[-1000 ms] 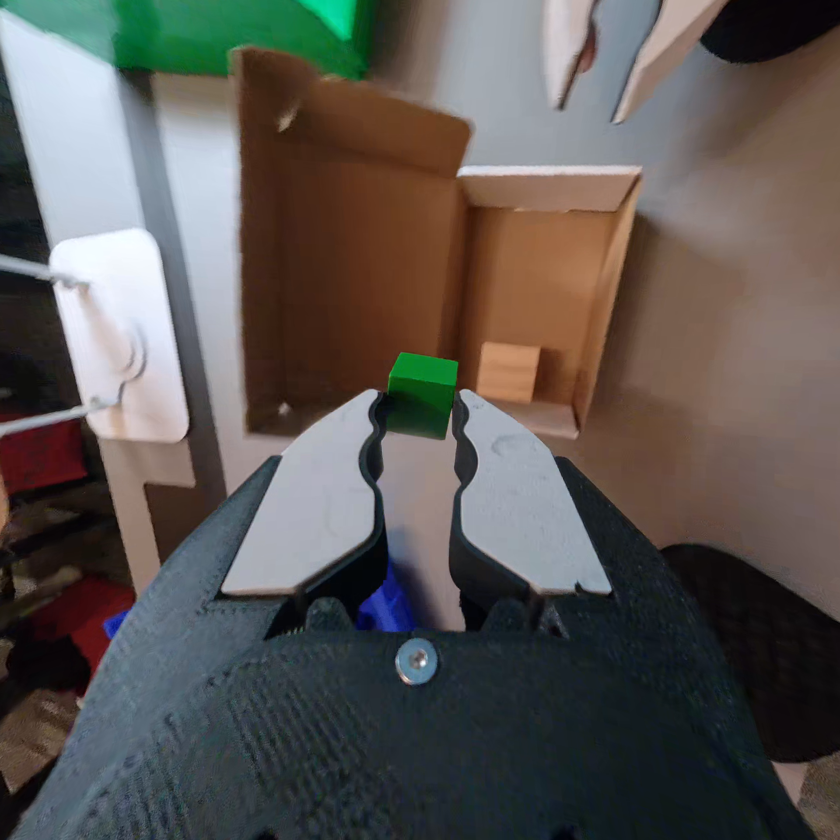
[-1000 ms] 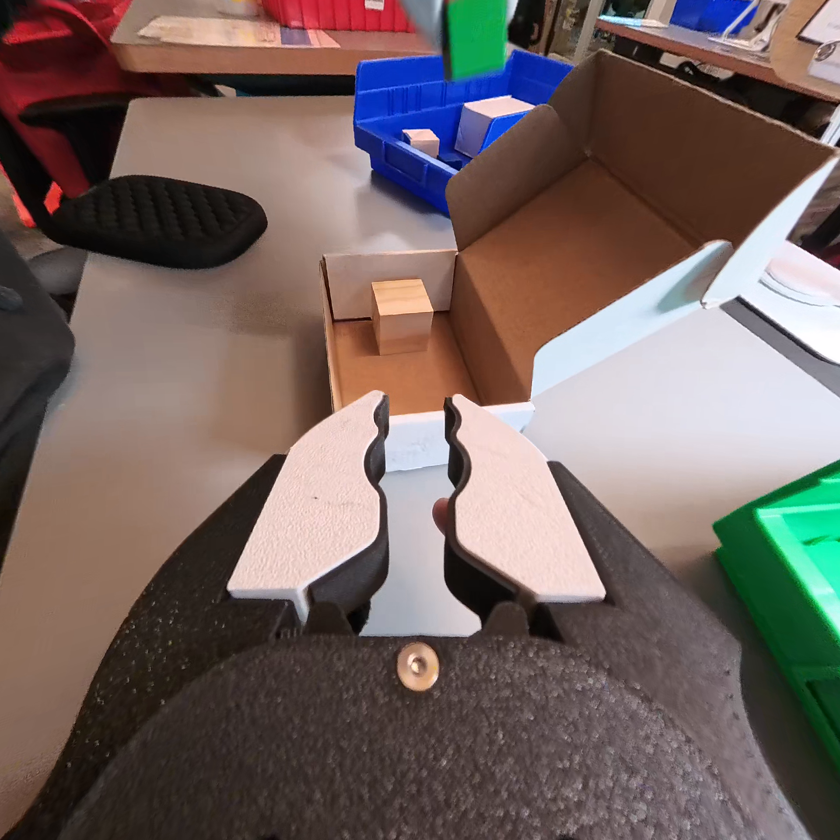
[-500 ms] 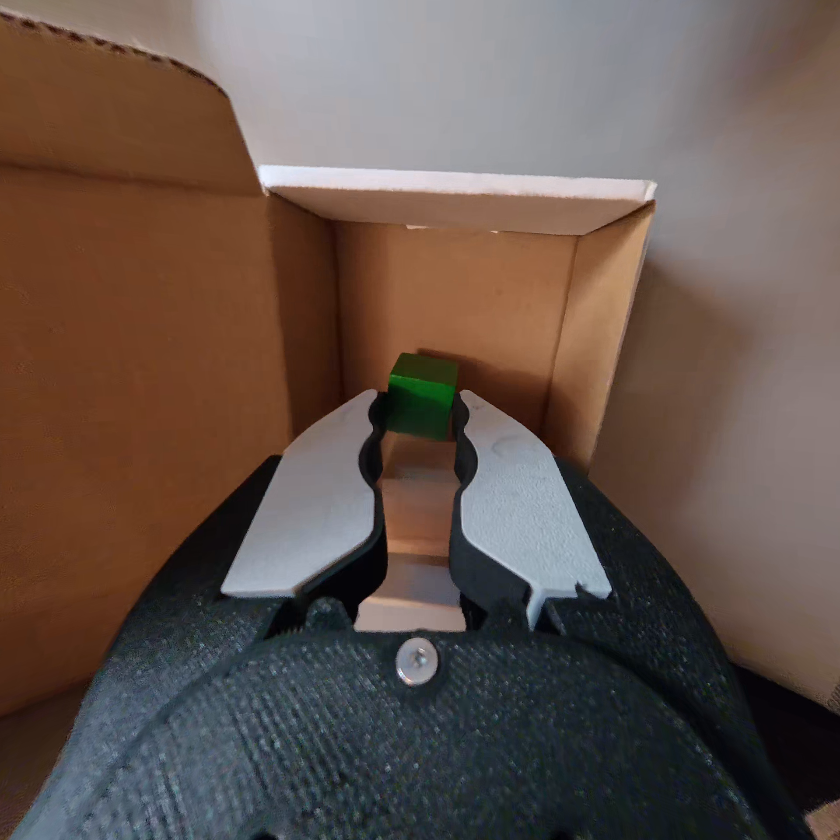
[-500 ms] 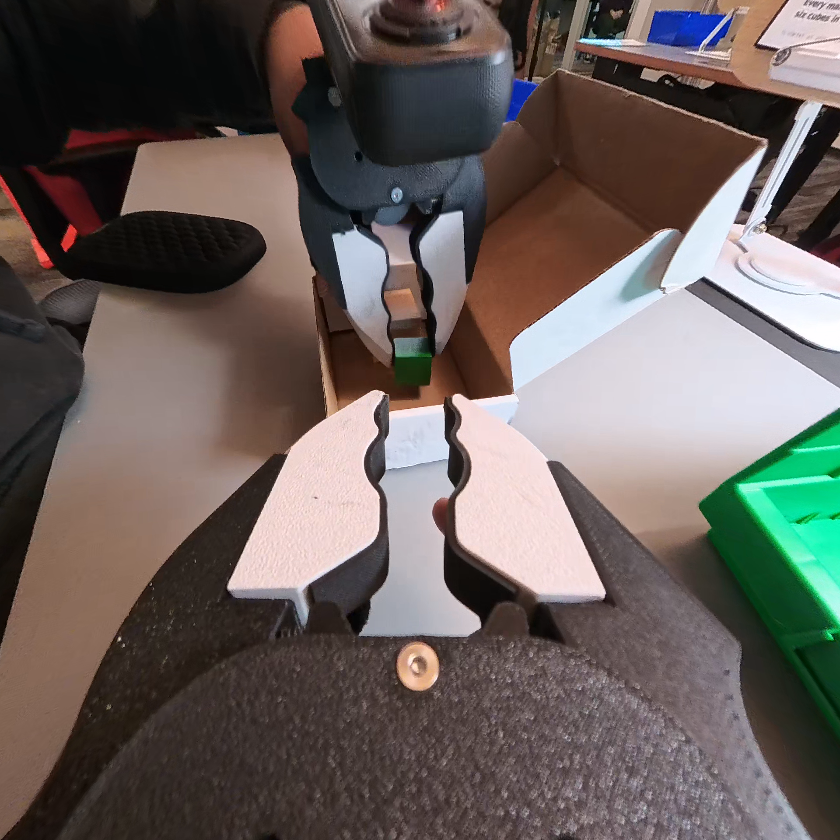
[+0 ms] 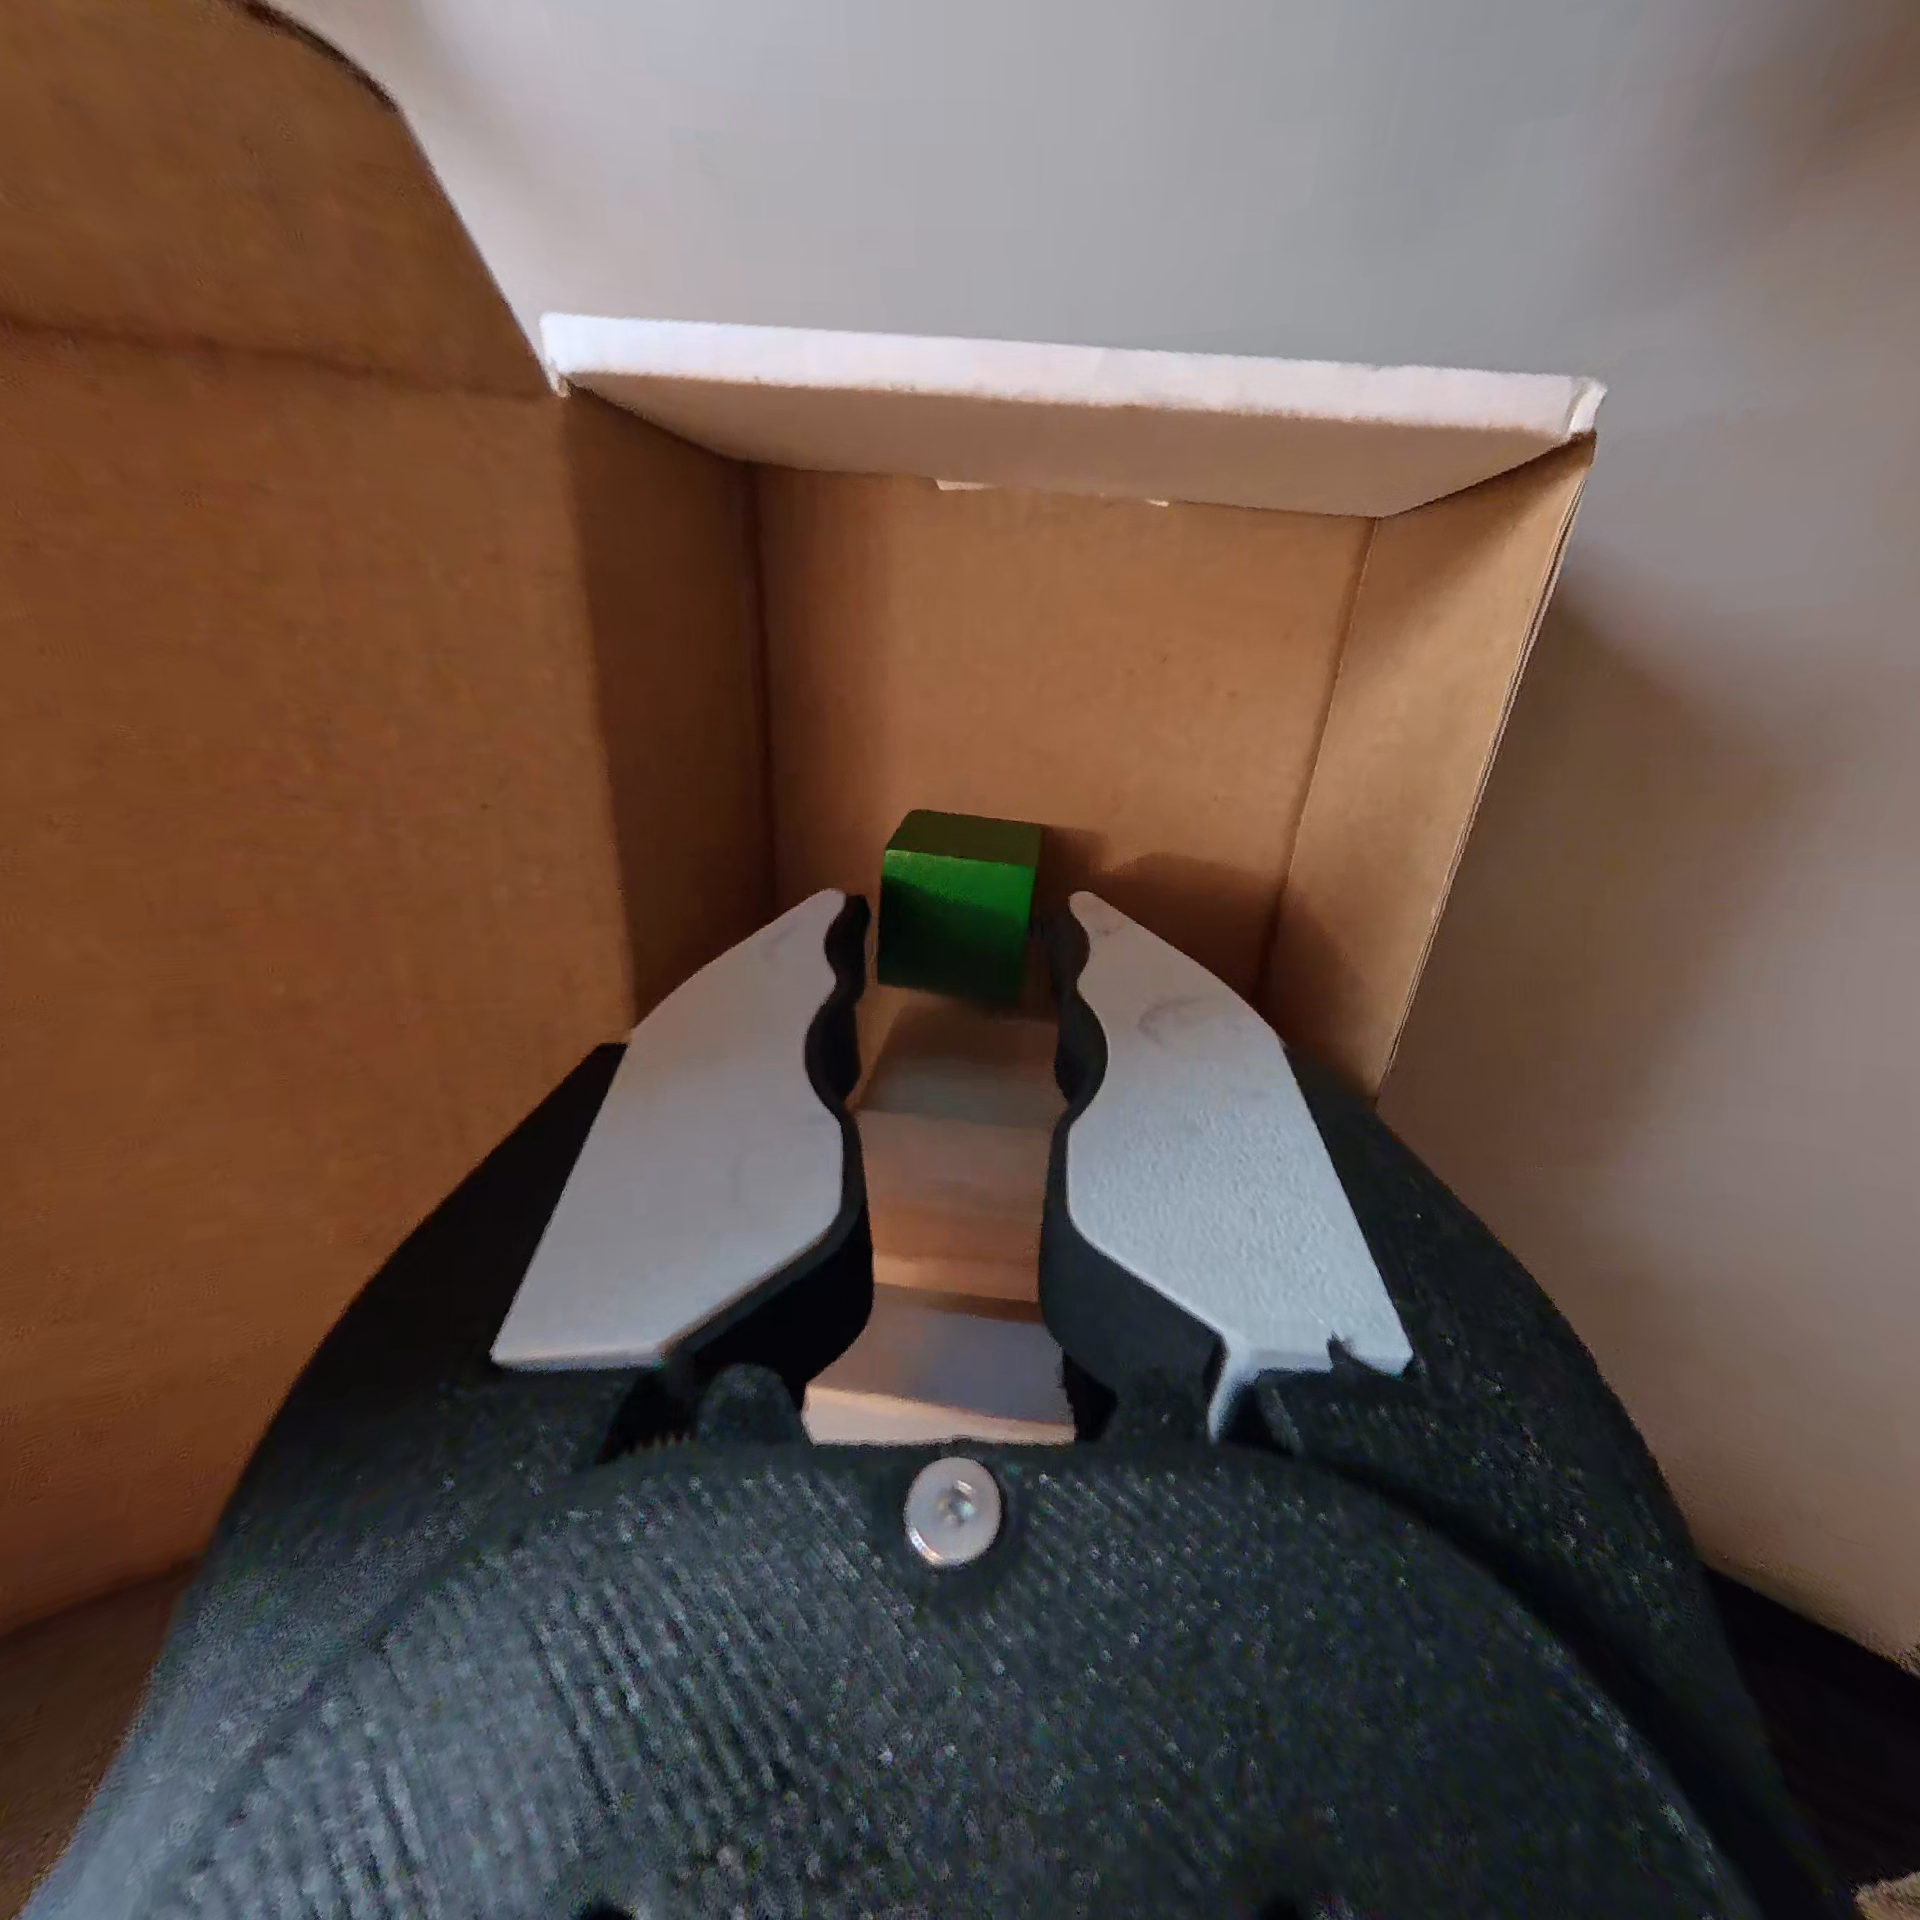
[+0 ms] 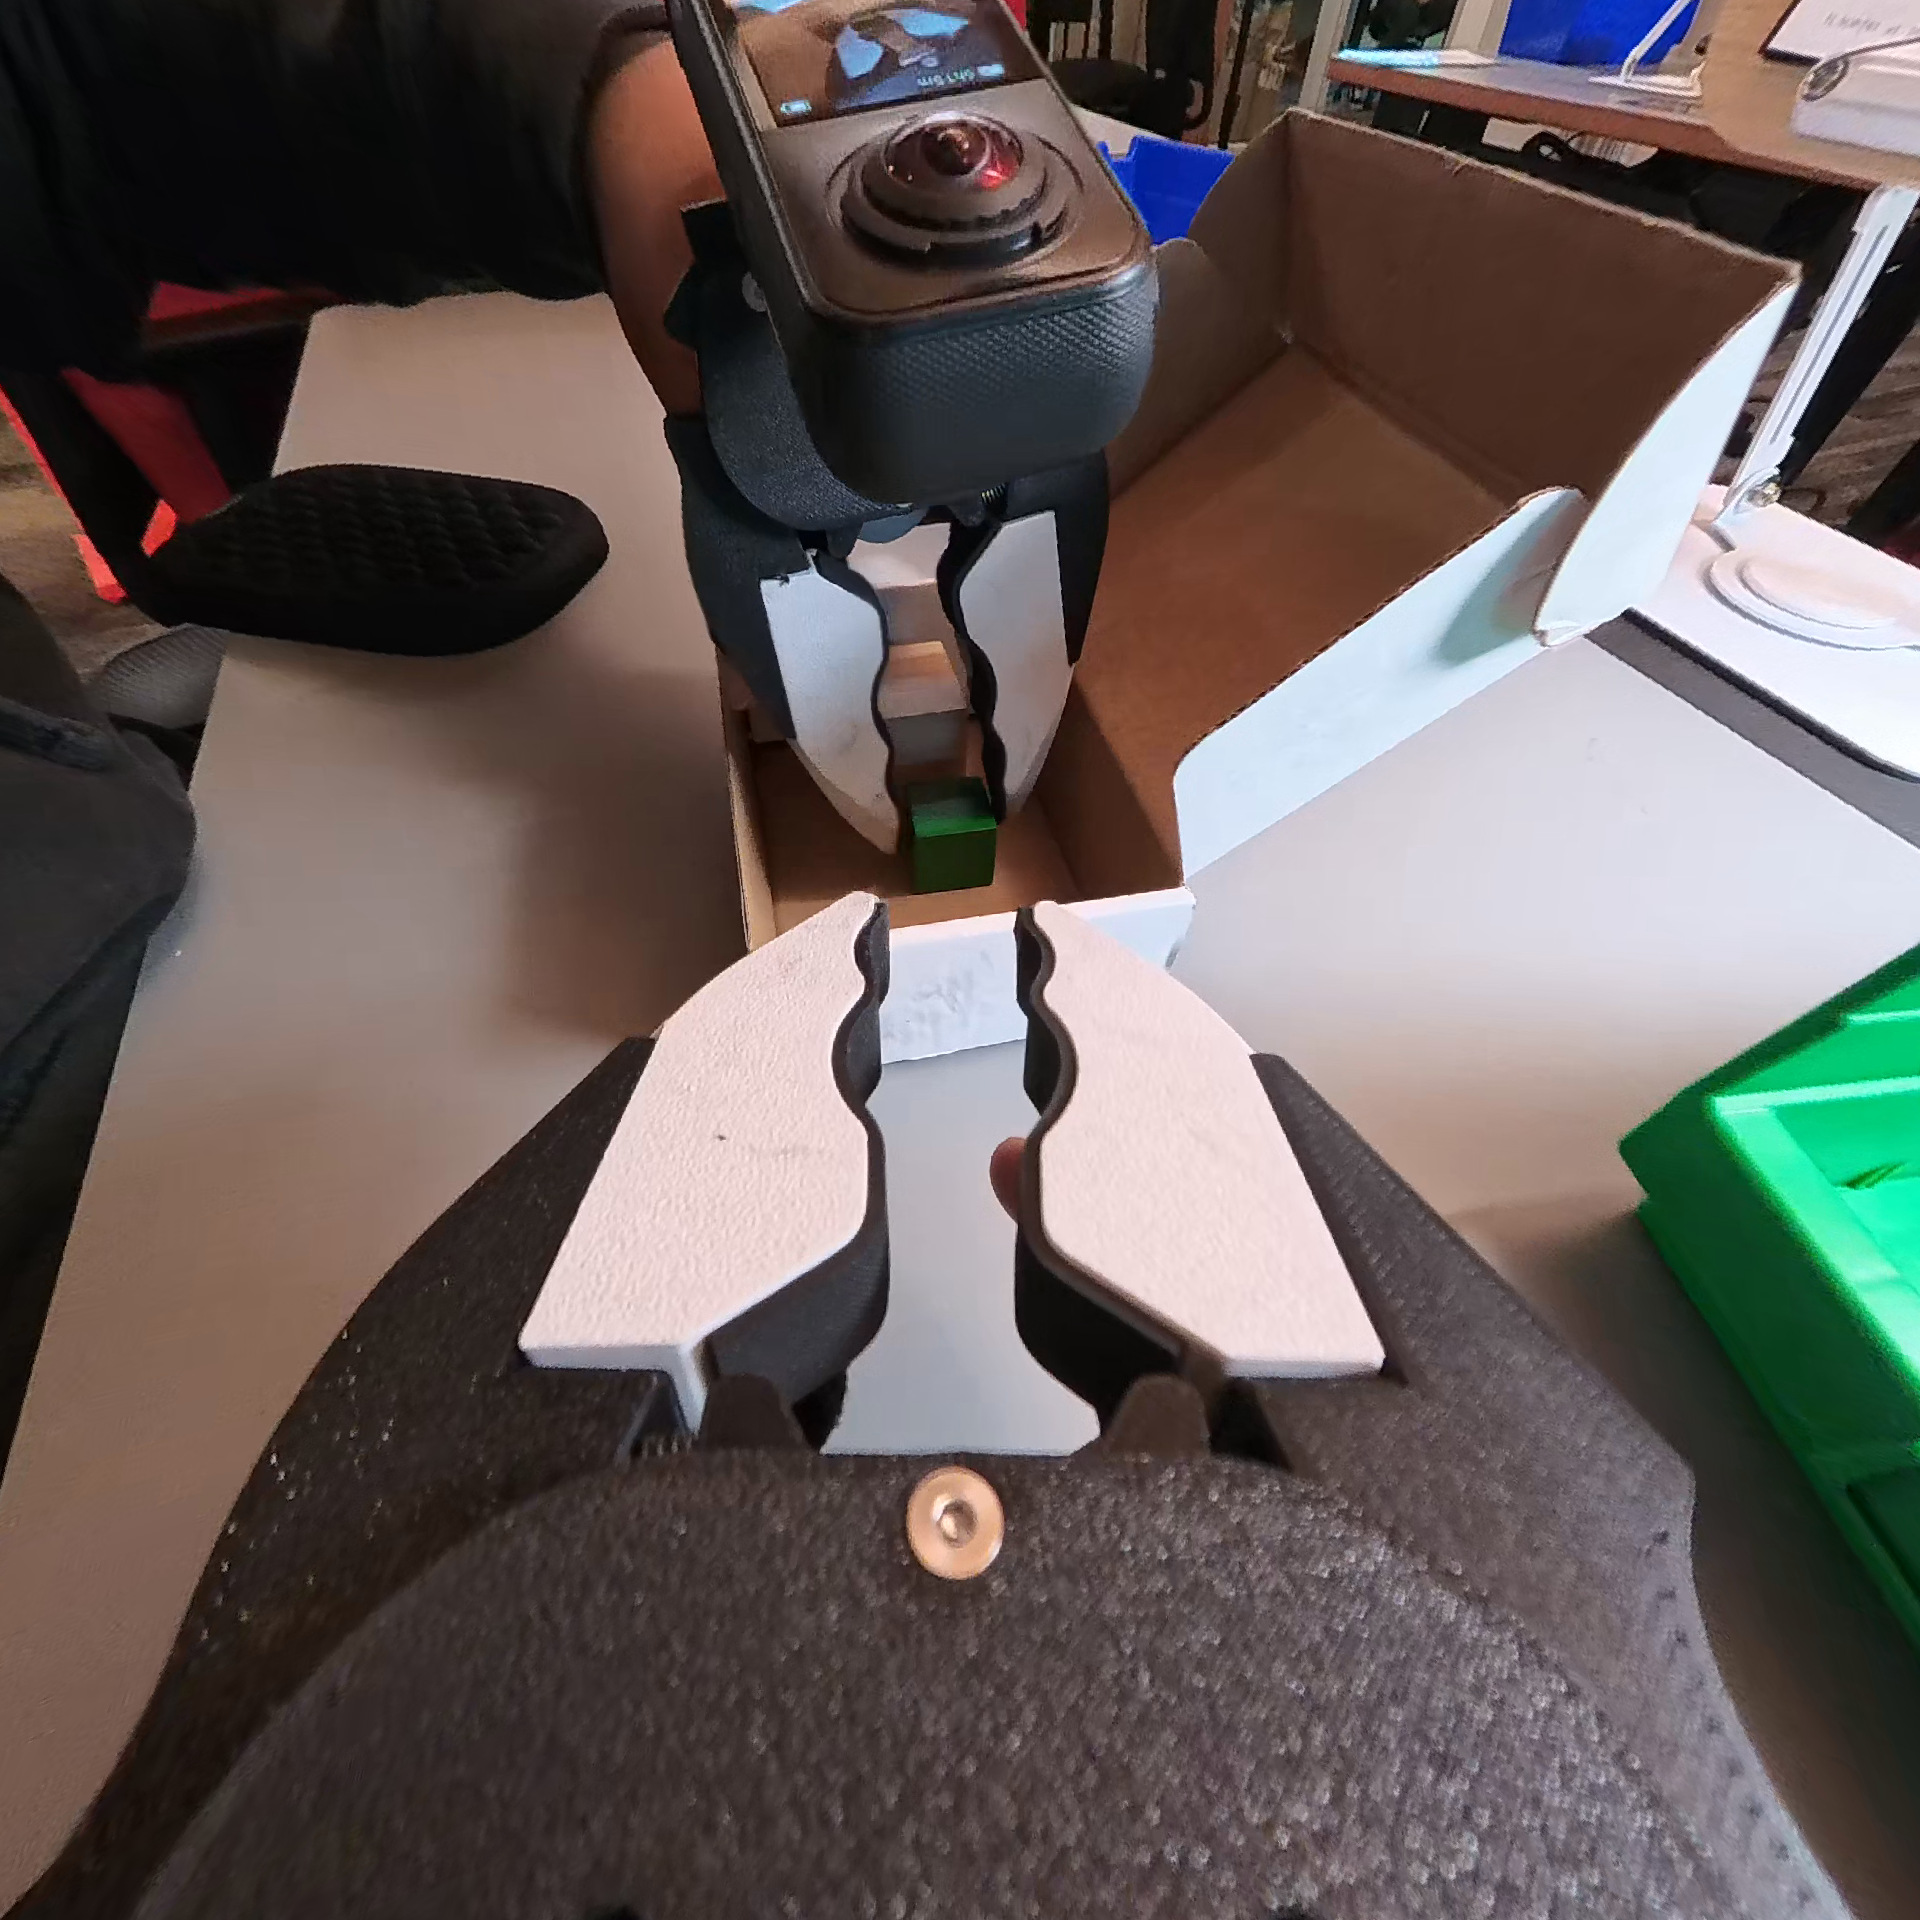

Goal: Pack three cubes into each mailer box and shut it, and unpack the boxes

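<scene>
My left gripper (image 5: 956, 920) is down inside the open cardboard mailer box (image 5: 1039, 416) and shut on a small green cube (image 5: 956, 904), which is at or just above the box floor. A plain wooden cube (image 5: 951, 1143) sits in the box behind it and shows between my fingers. In the right wrist view the left gripper (image 6: 945, 821) holds the green cube (image 6: 951, 836) near the box's front wall (image 6: 956, 987), with the wooden cube (image 6: 920, 675) behind. My right gripper (image 6: 954, 925) is open and empty, just outside that front wall.
The box lid (image 6: 1455, 364) stands open to the right. A green bin (image 6: 1787, 1195) is at the right edge and a black padded rest (image 6: 364, 556) at the left. A blue bin (image 6: 1164, 171) is behind the box, and a white stand base (image 6: 1818, 592) at the far right. Left tips to right tips: about 12 cm.
My left gripper came from above the table down into the box with the green cube, then sank a little lower toward the floor. My right gripper stayed in place.
</scene>
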Action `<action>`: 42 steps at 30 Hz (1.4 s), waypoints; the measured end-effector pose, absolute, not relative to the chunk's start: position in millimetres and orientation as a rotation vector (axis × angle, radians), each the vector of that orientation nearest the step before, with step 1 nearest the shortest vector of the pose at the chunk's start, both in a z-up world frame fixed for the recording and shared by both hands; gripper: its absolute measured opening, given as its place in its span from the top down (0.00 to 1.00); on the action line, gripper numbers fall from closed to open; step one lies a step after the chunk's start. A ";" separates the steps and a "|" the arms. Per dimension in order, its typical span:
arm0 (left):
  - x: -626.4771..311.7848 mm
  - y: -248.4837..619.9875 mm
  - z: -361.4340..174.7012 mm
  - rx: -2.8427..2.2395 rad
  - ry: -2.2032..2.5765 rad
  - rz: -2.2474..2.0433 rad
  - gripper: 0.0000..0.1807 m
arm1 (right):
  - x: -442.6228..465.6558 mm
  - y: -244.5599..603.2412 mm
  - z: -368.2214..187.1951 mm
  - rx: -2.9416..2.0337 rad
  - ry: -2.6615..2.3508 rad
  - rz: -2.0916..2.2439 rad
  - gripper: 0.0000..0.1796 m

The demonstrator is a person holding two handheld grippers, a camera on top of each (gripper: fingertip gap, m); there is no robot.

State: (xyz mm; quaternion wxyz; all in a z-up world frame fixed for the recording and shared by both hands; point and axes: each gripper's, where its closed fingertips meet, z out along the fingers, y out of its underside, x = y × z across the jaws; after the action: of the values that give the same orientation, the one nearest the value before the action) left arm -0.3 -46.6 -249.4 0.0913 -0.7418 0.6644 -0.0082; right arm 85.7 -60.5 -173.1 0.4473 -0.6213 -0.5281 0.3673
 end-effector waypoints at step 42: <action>-342.4 96.4 -247.3 -2.677 1.414 0.162 0.86 | 87.2 -52.2 -182.5 -1.595 -1.278 0.948 0.86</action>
State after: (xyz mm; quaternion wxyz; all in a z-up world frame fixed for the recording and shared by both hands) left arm -342.4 96.4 -247.3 0.0547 -0.8817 0.4656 0.0532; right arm 87.2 -52.2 -182.5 0.4300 -0.6391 -0.5122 0.3799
